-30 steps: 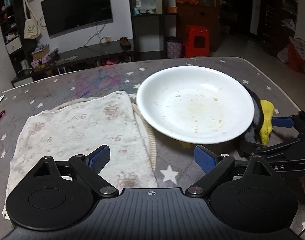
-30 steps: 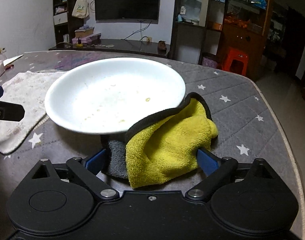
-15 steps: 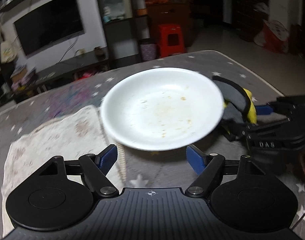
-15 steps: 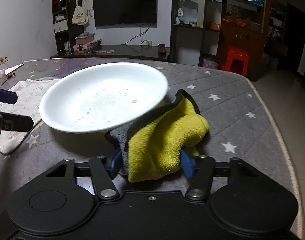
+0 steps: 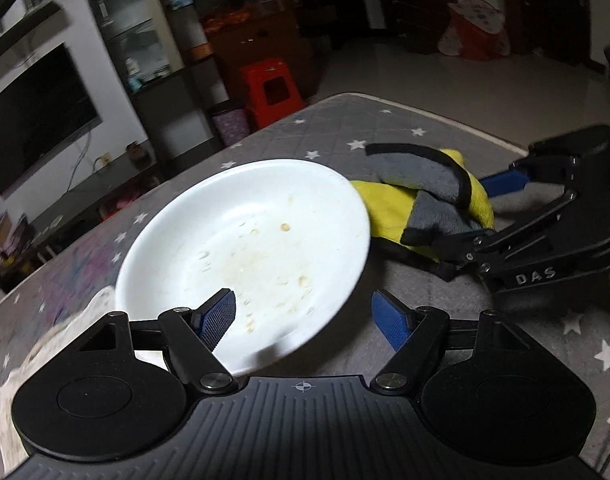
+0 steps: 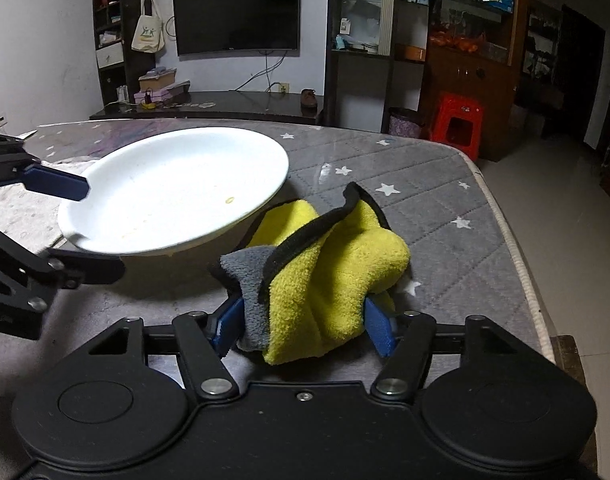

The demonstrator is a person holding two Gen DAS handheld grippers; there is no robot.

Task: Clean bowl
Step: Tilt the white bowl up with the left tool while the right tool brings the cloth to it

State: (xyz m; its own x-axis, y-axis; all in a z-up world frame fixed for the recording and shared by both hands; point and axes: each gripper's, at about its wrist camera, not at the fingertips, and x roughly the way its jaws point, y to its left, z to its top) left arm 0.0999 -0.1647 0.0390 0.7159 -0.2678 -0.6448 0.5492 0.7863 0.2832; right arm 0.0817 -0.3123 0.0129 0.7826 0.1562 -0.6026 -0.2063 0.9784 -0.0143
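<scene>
A shallow white bowl (image 5: 249, 248) with dried food specks sits on the grey star-patterned table; it also shows in the right wrist view (image 6: 177, 188). My left gripper (image 5: 305, 316) is open, tilted, its jaws straddling the bowl's near rim, one finger over the inside. In the right wrist view it (image 6: 61, 224) shows with one blue finger above the rim and one below. My right gripper (image 6: 305, 326) is shut on a yellow and grey cloth (image 6: 329, 268), just right of the bowl. The cloth (image 5: 429, 204) shows in the left wrist view too.
A stained white towel (image 5: 33, 364) lies on the table left of the bowl; it also shows in the right wrist view (image 6: 21, 216). The table's right edge (image 6: 517, 248) is close to the cloth. A red stool (image 6: 457, 124) stands beyond the table.
My left gripper has moved forward and right and tilted, bringing its open jaws around the bowl's near rim. My right gripper closed on the cloth and lifted it slightly back from the bowl.
</scene>
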